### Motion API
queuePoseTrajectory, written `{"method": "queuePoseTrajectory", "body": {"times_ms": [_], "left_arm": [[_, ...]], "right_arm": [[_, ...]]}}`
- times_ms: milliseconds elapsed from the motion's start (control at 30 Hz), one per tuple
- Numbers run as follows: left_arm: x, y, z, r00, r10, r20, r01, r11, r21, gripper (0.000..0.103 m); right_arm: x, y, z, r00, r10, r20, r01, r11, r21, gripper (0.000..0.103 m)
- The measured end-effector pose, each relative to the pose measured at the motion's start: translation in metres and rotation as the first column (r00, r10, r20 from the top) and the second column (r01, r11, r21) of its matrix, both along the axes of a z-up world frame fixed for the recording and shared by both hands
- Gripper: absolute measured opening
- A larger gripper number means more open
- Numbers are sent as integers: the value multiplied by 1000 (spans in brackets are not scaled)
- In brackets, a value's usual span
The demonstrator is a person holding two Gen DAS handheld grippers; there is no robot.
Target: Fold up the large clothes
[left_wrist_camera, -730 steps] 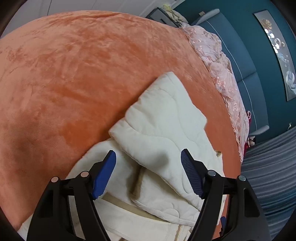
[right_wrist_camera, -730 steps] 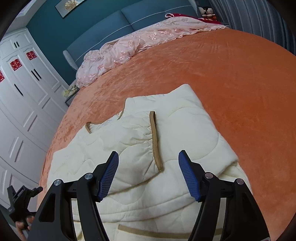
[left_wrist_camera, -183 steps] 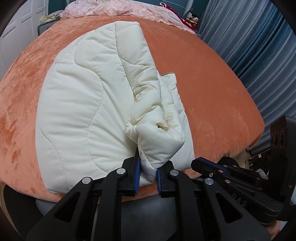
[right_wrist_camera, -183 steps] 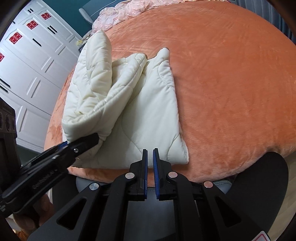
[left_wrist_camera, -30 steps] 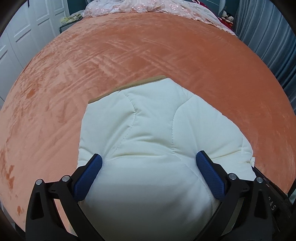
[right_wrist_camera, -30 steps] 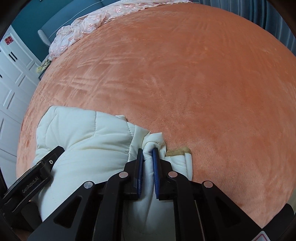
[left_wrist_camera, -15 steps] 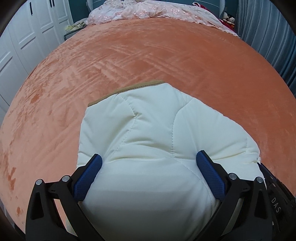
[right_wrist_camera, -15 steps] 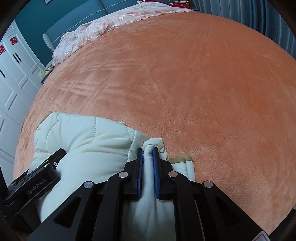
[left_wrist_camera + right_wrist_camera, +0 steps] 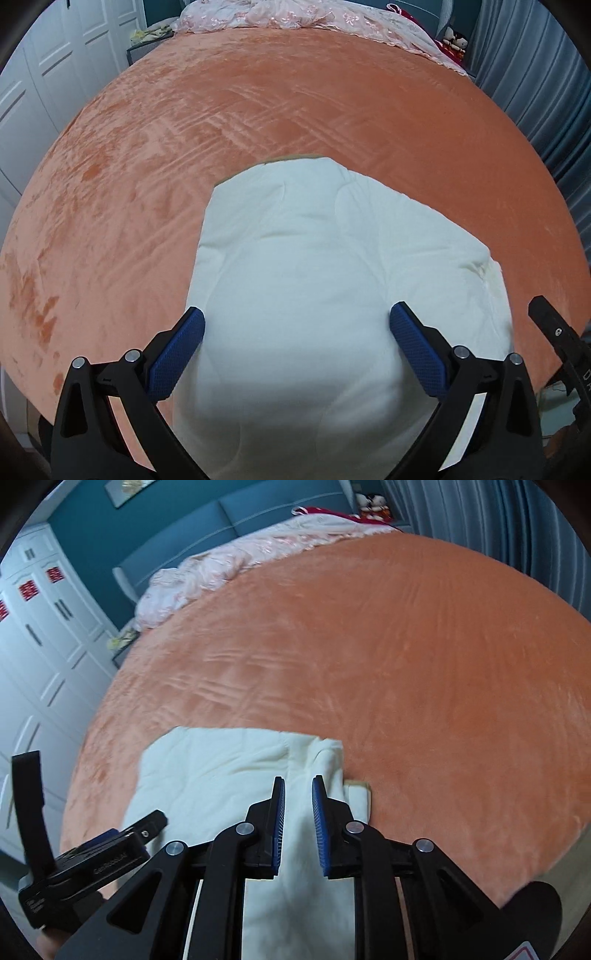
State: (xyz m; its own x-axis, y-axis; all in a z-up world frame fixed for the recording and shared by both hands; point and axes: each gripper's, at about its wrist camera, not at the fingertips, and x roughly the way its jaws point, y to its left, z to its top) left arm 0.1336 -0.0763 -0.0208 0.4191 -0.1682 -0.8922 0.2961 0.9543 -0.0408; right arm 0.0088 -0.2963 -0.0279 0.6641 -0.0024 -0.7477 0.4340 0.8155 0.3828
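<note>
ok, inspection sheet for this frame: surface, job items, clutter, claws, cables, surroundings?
Surface: orange plush bedspread, brush marks in the nap.
Job's things: cream quilted garment, folded into a compact bundle at the near edge, tan trim showing at its far edge.
Clutter: pink lace bedding heaped at the headboard end.
Claws: left claw open over the bundle; right claw opening, pads apart, not pressing the fabric.
Cables: nothing seen.
Surroundings: white wardrobe, teal headboard, grey-blue curtains.
</note>
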Motion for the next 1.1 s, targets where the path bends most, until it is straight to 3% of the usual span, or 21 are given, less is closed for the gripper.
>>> {"method": "queuePoseTrajectory", "body": {"times_ms": [167,300,600,733,767,867,967,1100], "left_arm": [[-43,16,5,999,-40,-31,40,999,0,98],[-60,21,-3,998,-54,-29,56,997,52,98],[-62,20,-25,999,-51,14,50,994,93,98],[-61,24,-25,999,-49,20,47,996,76,98],[-60,27,-21,999,-47,6,47,997,56,98],[-59,42,-7,1000,-8,-24,8,1000,0,98],[-55,68,1,996,66,-53,-70,995,-70,98],[-44,89,-19,981,76,-180,-108,978,-179,98]], "right_arm": [[-22,26,-16,990,109,-87,-103,992,68,19],[-29,32,-44,985,108,-134,-94,990,108,19],[-20,36,-64,980,136,-143,-122,987,103,19],[-25,26,-55,986,121,-116,-106,986,131,20],[-30,23,-50,988,113,-104,-97,985,142,25],[-45,14,-38,993,60,-105,-49,994,102,63],[-51,8,-44,990,56,-126,-44,994,99,68],[-57,-5,-72,990,66,-122,-27,955,295,75]]}}
